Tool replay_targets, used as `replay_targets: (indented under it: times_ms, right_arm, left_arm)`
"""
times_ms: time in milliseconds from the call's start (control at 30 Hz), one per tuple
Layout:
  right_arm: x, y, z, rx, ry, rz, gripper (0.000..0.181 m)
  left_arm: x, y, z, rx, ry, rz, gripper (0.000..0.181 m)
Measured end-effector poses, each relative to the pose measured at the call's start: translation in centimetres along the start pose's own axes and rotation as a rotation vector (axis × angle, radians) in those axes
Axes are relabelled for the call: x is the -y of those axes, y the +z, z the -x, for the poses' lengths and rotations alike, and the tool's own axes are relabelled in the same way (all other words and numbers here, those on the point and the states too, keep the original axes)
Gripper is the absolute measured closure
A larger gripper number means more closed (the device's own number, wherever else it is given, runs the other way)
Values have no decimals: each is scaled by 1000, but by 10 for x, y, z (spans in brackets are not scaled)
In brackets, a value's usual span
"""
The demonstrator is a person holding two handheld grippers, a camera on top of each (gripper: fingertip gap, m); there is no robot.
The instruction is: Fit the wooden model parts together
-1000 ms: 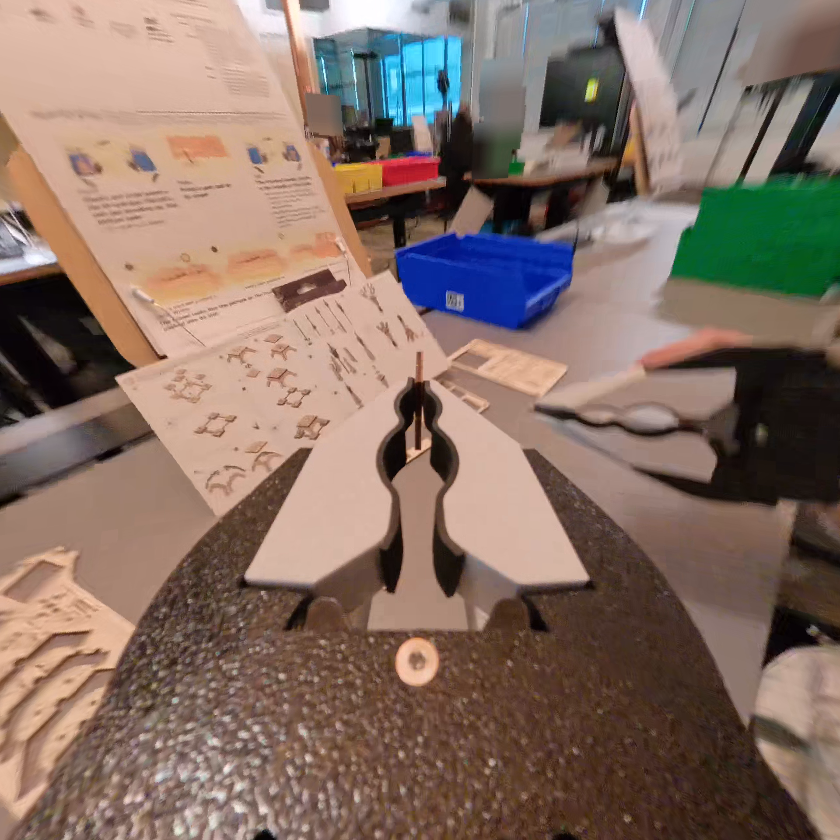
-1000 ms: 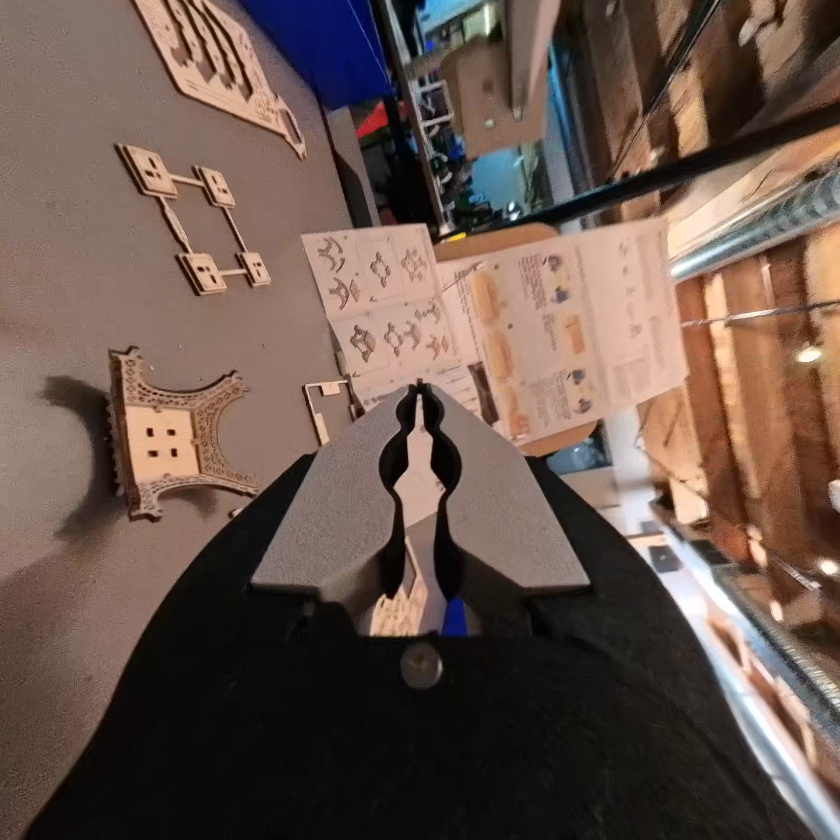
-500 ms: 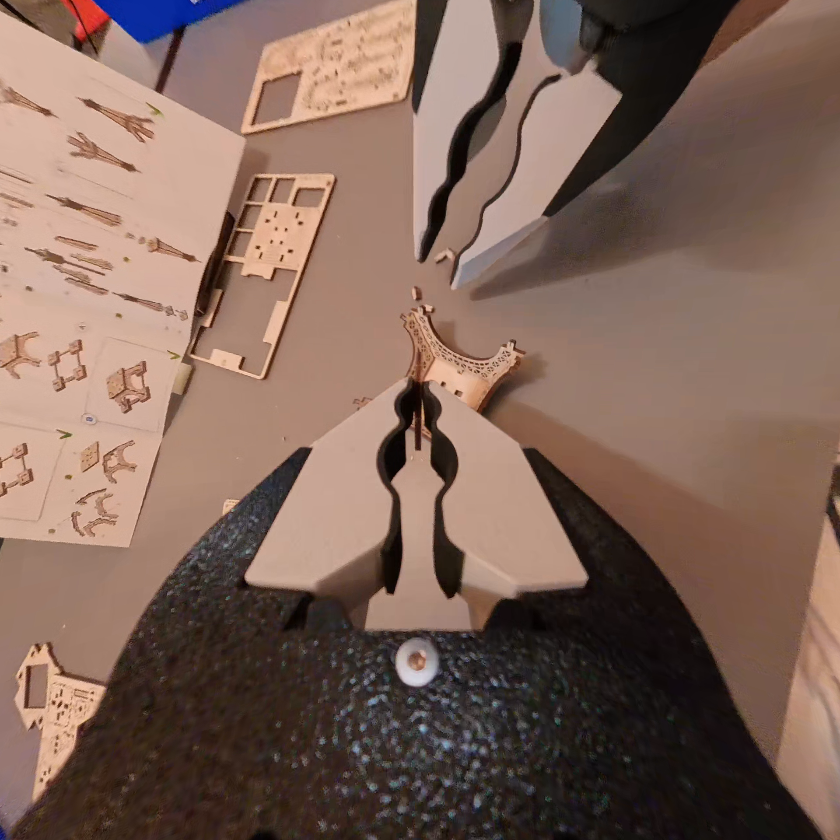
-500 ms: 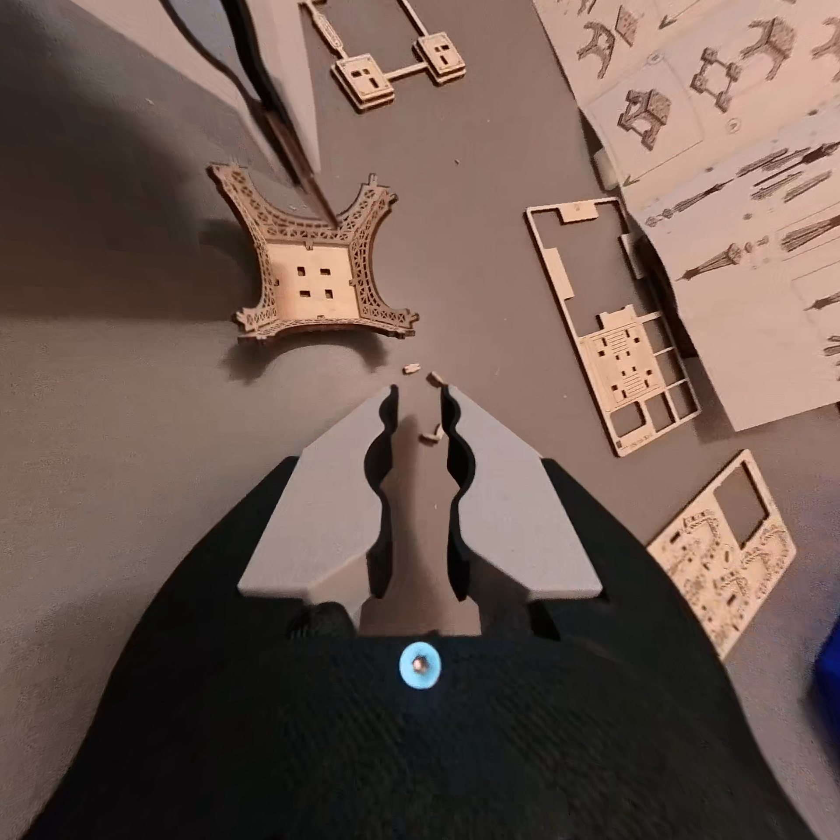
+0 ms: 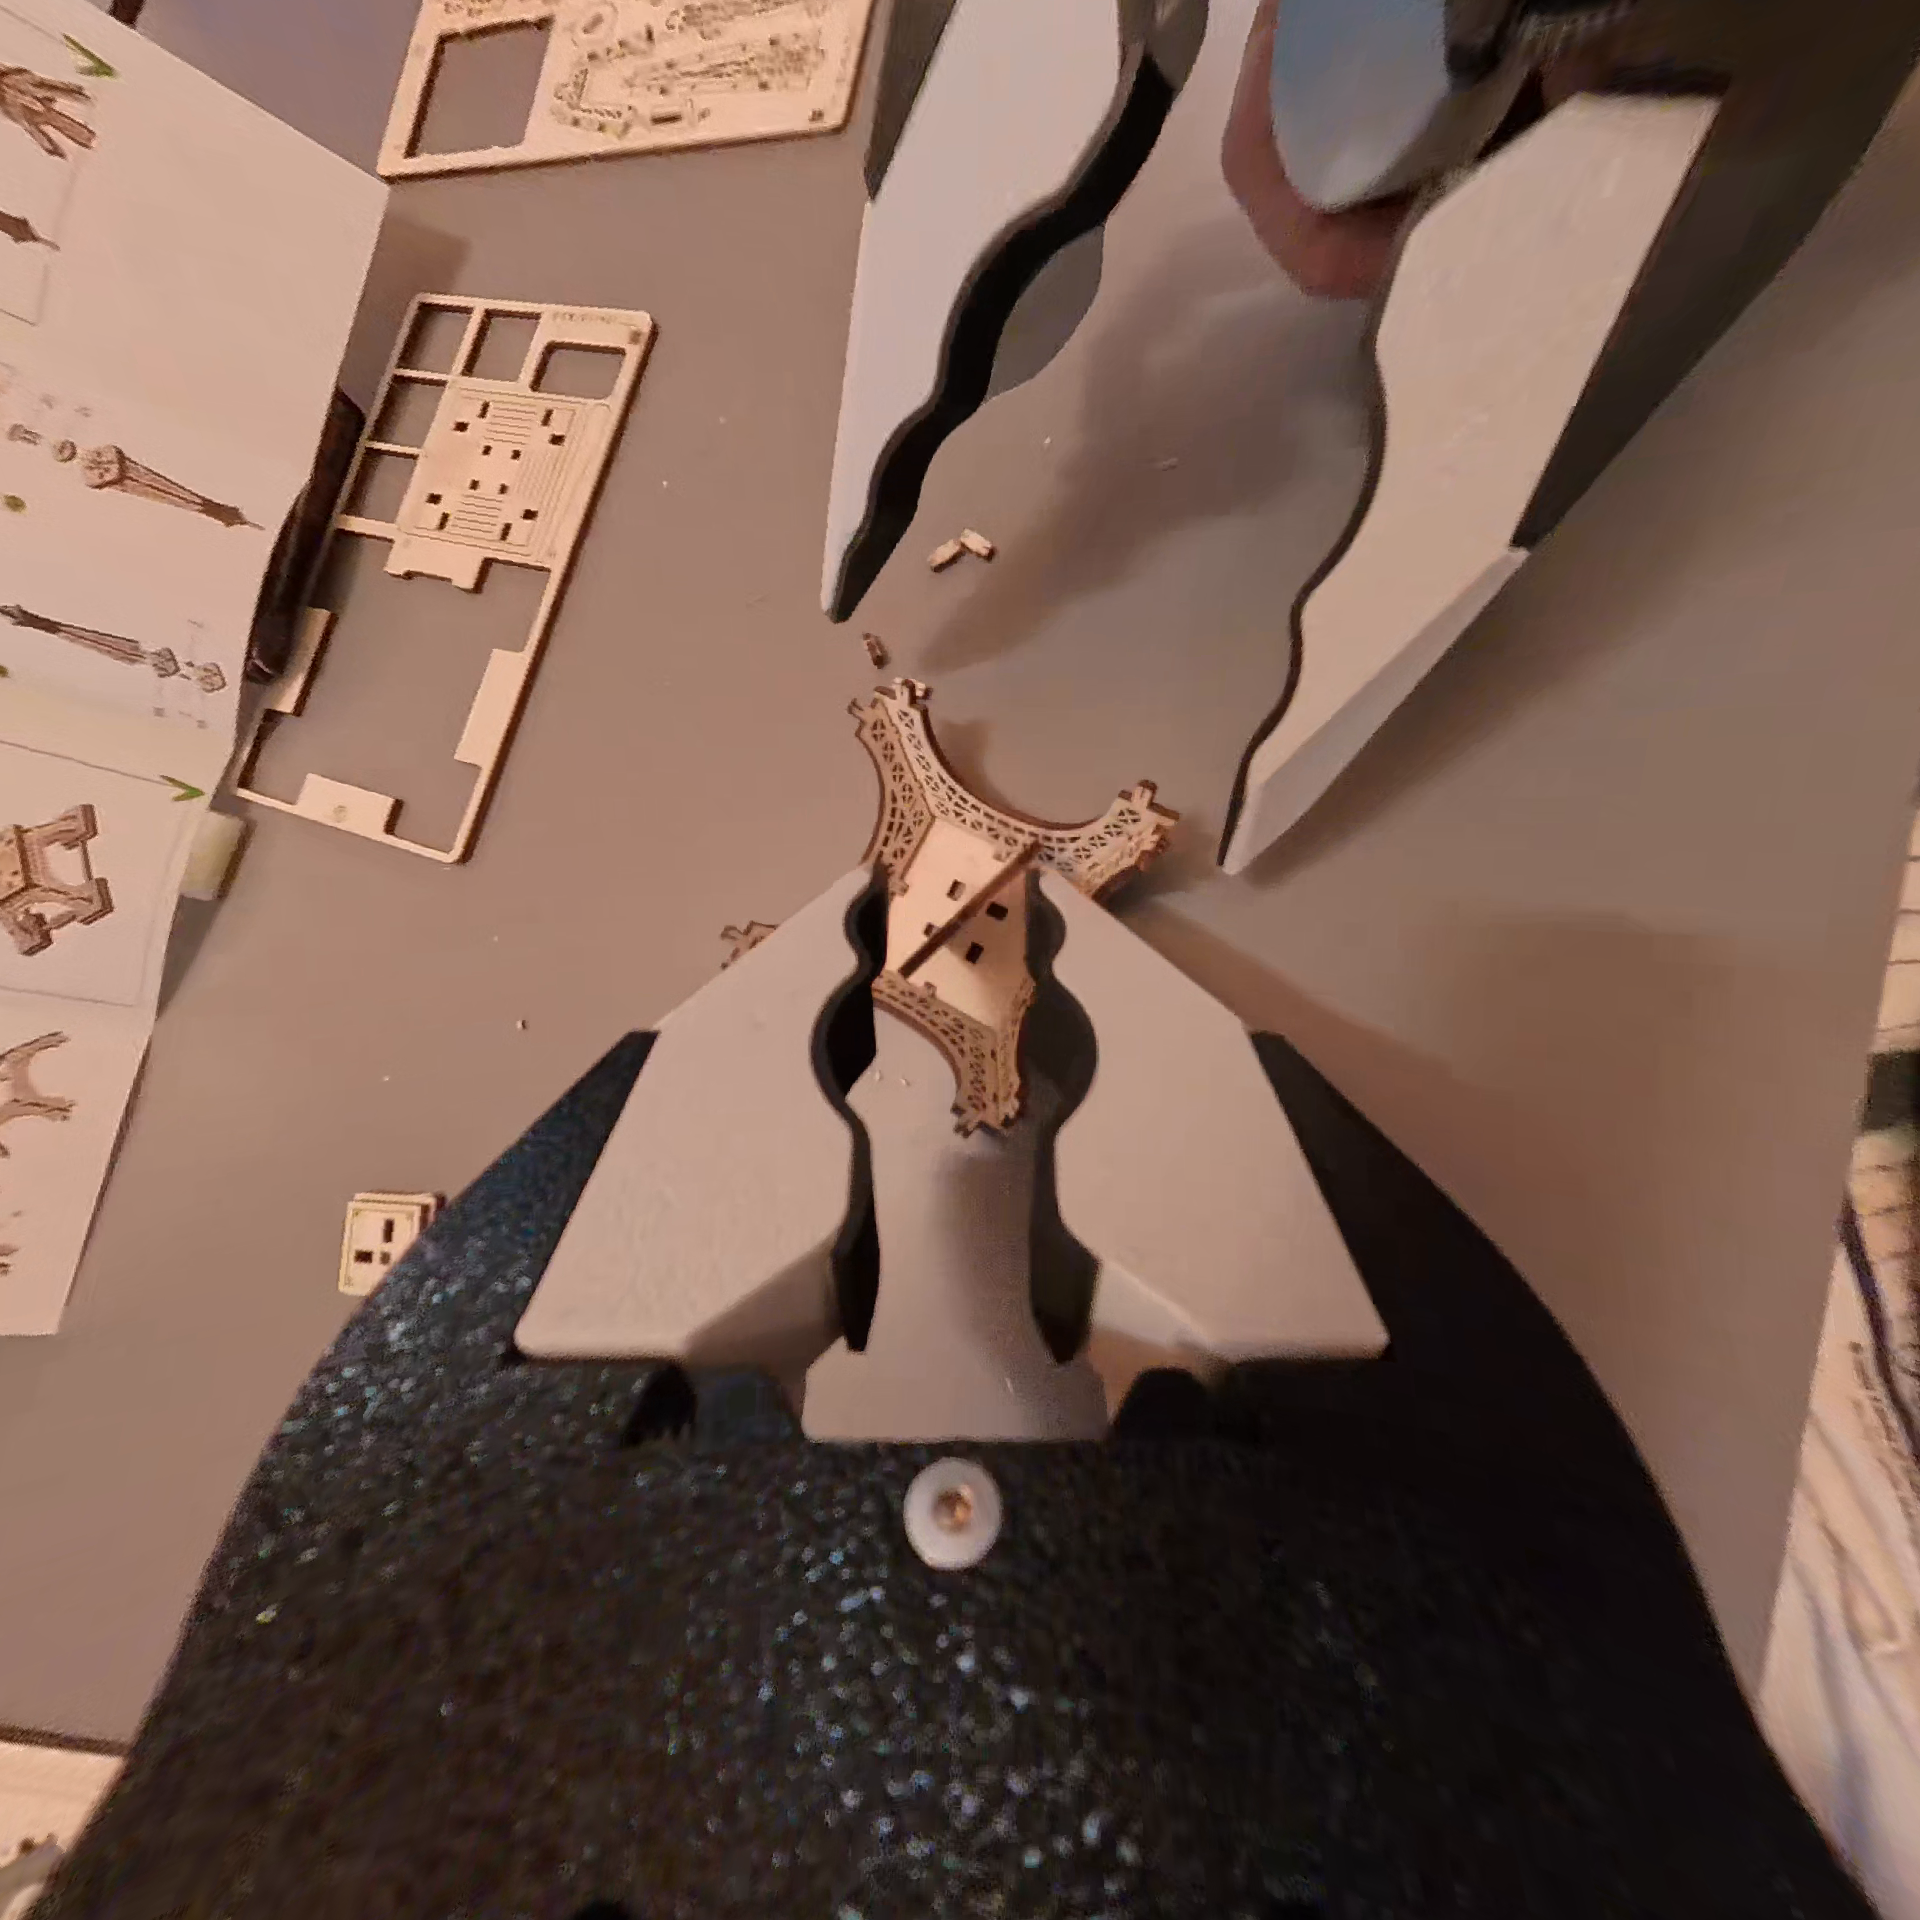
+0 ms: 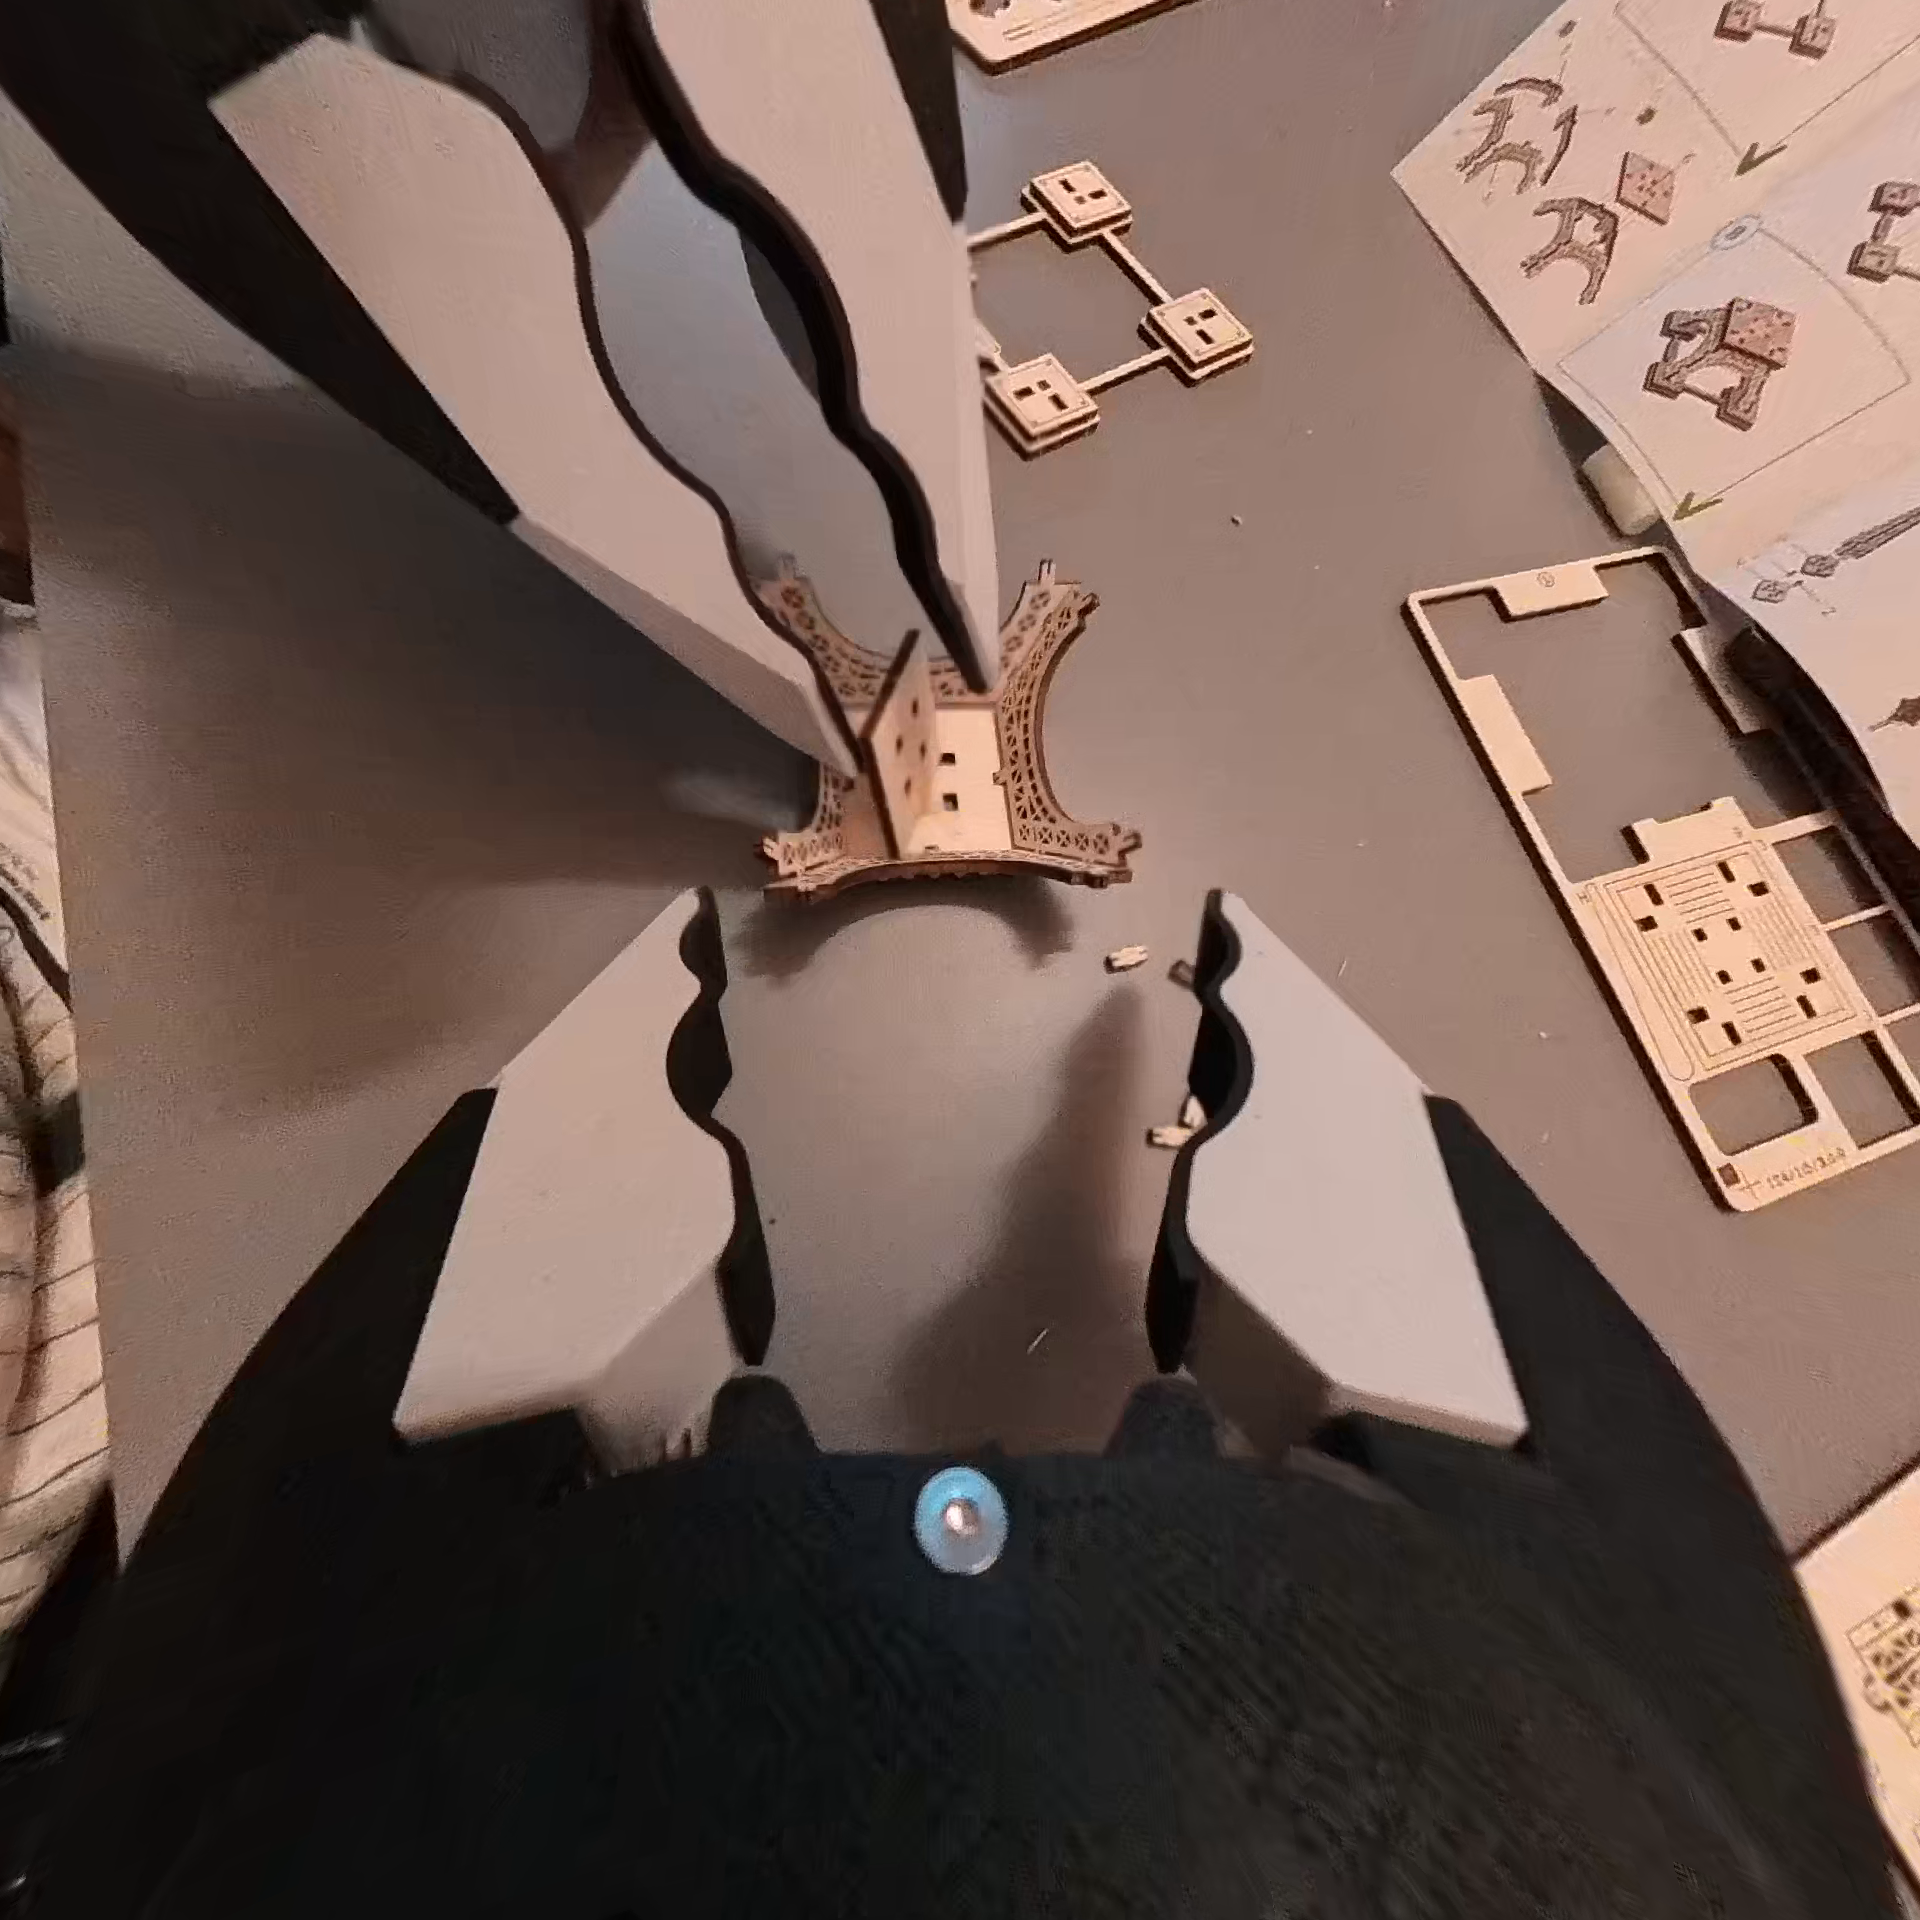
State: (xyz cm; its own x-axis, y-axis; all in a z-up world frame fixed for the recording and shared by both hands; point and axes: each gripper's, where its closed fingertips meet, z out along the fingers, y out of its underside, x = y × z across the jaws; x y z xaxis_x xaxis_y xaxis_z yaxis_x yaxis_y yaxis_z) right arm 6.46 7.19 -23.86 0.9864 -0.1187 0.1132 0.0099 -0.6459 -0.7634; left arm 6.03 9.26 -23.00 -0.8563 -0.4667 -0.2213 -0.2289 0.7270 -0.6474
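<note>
The left gripper [image 5: 951, 883] is seen low over the grey bench [image 5: 1455, 1091], with its 2 fingers parted a little around a thin flat wooden piece [image 6: 896, 743] that stands on its edge upon the tower base [image 6: 961, 821]; whether the fingers really press this piece cannot be told from either view. The tower base, a square plate with 4 curved lattice legs spread outward, lies flat on the bench, well away from any visible edge. The right gripper [image 6: 956, 914] is held wide apart and empty (its tips are just beside the base, not touching it), facing the left one from the opposite side. A few small wooden scraps [image 6: 1127, 958] are scattered on the bench between the fingers of the right gripper. A punched-out wooden sheet [image 5: 436, 582] is laid to the left of the base in the left wrist view, and a second sheet [image 5: 623, 73] is seen farther away. An instruction sheet [image 5: 125, 520] with drawings lies beside the punched sheet. A frame of small square pieces [image 6: 1112, 312] joined by thin bars is seen in the right wrist view, beyond the base.
</note>
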Motion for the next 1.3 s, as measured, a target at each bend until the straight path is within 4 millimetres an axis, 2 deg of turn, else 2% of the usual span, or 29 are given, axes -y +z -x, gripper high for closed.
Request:
replay_targets:
  times_ms: [33,133,200,400,533,633,733,900,1033,1167,1300]
  right_arm:
    - [0,1,0,1,3,-2,90]
    - [2,5,-1,15,26,-14,90]
    - [0,7,-1,16,9,-6,91]
    - [-4,11,4,67,-10,13,91]
    - [-6,15,1,89,-5,18,90]
    - [-2,20,7,130,15,-2,91]
    - [-5,25,8,143,25,18,91]
    - [-6,26,7,153,45,28,93]
    - [-4,25,6,160,58,16,97]
    - [-5,26,6,152,47,25,98]
    - [-5,26,6,152,49,24,99]
  left_arm:
    - [3,-5,2,-5,-14,-22,156]
    - [14,-22,8,-17,-50,-97,156]
    - [14,-28,6,-55,-60,-102,156]
    - [7,-30,-10,-156,-28,-15,157]
    - [-7,-24,-7,-171,89,140,157]
    - [-15,-16,-14,-256,109,235,157]
    - [-20,-5,-14,-247,132,297,160]
    - [-12,8,-6,-204,36,277,164]
    - [-16,5,2,-185,-36,281,165]
    - [-13,3,2,-179,-18,267,172]
    - [-12,12,2,-192,-1,304,175]
